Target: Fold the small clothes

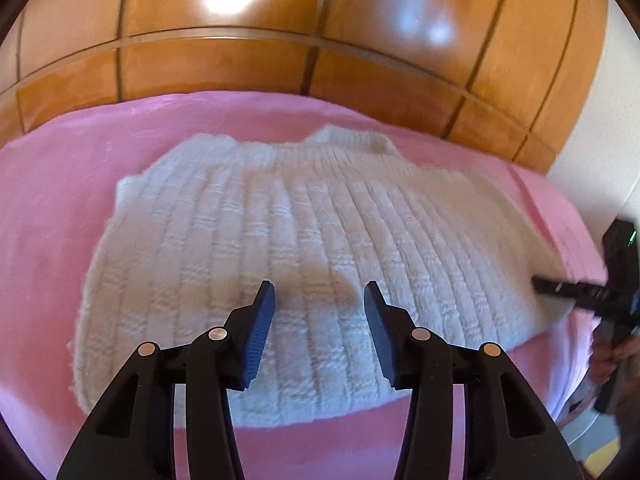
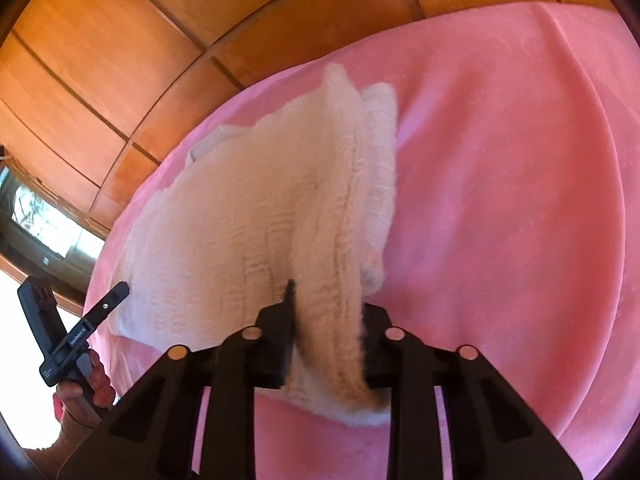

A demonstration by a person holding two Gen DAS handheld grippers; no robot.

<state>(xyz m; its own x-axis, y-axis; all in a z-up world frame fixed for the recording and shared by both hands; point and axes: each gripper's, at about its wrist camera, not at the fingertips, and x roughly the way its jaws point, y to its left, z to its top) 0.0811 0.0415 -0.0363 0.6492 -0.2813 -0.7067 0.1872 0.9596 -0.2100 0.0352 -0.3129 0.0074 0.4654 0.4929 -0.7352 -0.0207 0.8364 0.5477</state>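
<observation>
Right wrist alone shows right tongs [image 2: 328, 316] pinching the sweater [image 2: 224, 216] edge (seemingly lifted); left tongs [image 1: 319, 304] gape, empty.

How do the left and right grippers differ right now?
The left gripper is open with nothing between its pads; the right gripper is shut on a raised fold of the white knit sweater. The left hangs over the sweater's flat middle; the right works its edge. Both point down at the pink blanket.

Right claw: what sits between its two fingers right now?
In the right wrist view, a bunched edge of the white knit sweater fills the gap of the right claw, its pads pressing the fold on both sides.
</observation>
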